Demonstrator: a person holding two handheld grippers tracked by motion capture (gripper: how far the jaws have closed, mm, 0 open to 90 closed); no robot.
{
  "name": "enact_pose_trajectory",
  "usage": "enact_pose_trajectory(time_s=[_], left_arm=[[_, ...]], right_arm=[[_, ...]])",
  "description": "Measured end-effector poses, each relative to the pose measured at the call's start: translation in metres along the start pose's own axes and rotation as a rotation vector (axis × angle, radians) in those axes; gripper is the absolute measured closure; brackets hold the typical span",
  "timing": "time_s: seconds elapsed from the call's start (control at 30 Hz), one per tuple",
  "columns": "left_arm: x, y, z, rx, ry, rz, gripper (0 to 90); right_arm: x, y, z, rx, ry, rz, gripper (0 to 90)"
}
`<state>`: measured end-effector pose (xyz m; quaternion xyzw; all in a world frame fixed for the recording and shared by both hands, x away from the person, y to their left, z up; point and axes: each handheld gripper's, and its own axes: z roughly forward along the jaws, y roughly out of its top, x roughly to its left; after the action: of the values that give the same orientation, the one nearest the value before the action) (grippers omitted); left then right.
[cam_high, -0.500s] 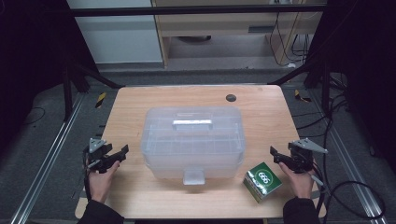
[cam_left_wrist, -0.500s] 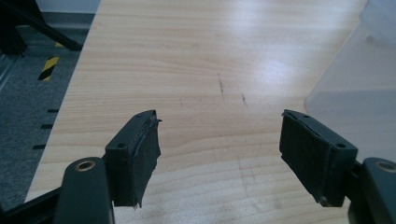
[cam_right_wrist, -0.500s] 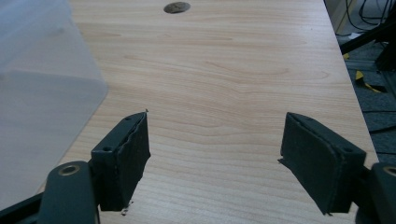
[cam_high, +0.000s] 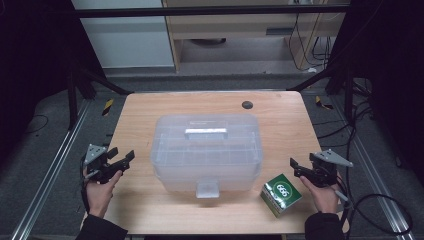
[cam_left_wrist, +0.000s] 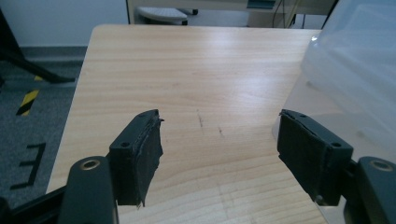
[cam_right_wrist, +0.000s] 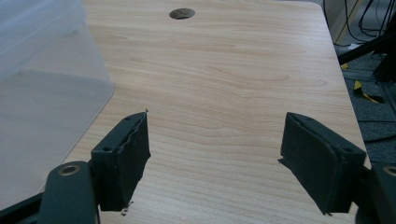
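Observation:
A translucent plastic storage box (cam_high: 207, 150) with a closed lid, a handle on top and a front latch stands in the middle of the wooden table (cam_high: 150, 115). Its side wall appears in the left gripper view (cam_left_wrist: 355, 70) and in the right gripper view (cam_right_wrist: 42, 79). A small green carton (cam_high: 281, 194) lies near the front edge, right of the box. My left gripper (cam_high: 121, 160) (cam_left_wrist: 219, 154) hangs open by the table's left edge, holding nothing. Just right of the carton, my right gripper (cam_high: 295, 167) (cam_right_wrist: 215, 158) is open over bare wood, also holding nothing.
A dark round cable hole (cam_high: 247, 105) (cam_right_wrist: 182, 13) sits in the tabletop at the far right. Metal frame rails (cam_high: 45, 180) and cables (cam_high: 380, 210) run on the floor on both sides. A wooden cabinet (cam_high: 240, 30) stands beyond the table.
Both grippers stay open in nearly the same places; the box and carton have not moved.

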<state>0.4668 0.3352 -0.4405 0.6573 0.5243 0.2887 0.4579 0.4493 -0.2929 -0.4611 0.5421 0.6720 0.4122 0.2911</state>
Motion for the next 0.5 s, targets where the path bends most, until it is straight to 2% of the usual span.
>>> enact_pose_trajectory(time_s=[0.1, 0.23, 0.5], left_arm=[[0.000, 0.009, -0.006, -0.017, -0.015, 0.027, 30.3], [0.000, 0.015, -0.011, -0.027, -0.033, 0.033, 30.7], [-0.002, 0.024, -0.018, -0.035, -0.036, 0.068, 30.7]], right_arm=[[0.001, 0.001, 0.000, 0.006, -0.009, -0.020, 23.8], [0.002, 0.003, -0.001, -0.005, 0.002, -0.024, 23.9], [0.003, 0.003, -0.001, -0.008, 0.019, -0.029, 23.9]])
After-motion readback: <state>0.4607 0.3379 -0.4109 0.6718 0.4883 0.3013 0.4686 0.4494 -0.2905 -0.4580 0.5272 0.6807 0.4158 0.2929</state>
